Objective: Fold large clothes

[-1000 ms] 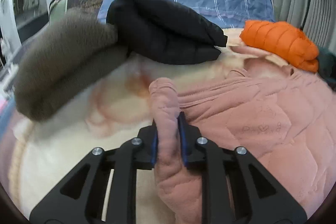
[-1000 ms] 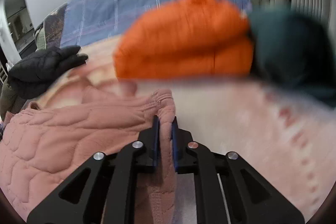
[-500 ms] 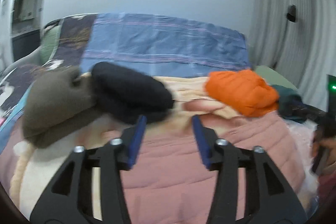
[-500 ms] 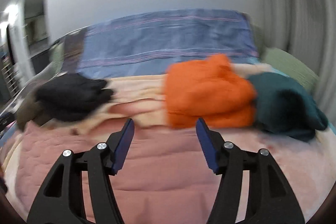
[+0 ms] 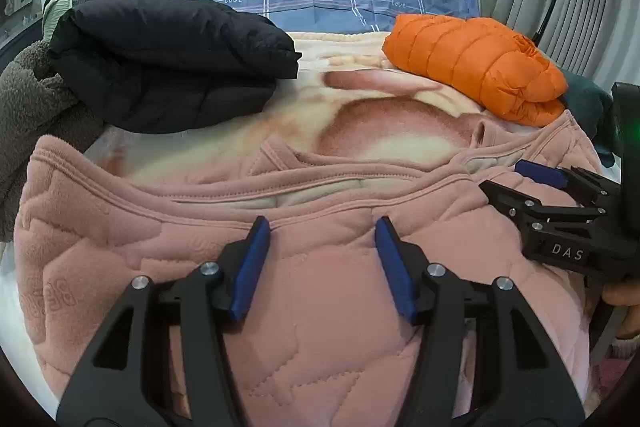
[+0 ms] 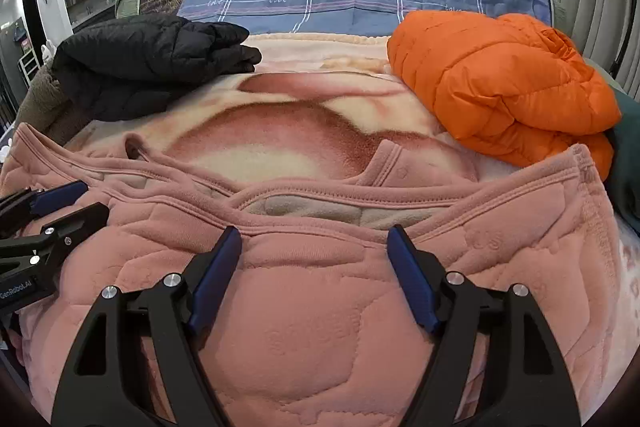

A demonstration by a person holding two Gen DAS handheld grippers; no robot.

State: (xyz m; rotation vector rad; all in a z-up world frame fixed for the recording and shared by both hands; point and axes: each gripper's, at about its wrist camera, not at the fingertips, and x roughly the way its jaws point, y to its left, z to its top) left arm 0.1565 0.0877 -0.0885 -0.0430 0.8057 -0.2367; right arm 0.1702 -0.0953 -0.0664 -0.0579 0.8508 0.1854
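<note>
Pink quilted fleece garment [image 5: 320, 327], spread flat

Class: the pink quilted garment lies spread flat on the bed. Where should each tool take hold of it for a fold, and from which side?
Pink quilted garment: pinch the ribbed hem edge at the far side, coming from the near side over the cloth. That edge is thick, seamed and slightly lifted, so open jaws can close over it.

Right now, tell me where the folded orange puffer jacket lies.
The folded orange puffer jacket lies far right on the bed in both views, beyond the pink quilted garment, beside a dark teal garment.
</note>
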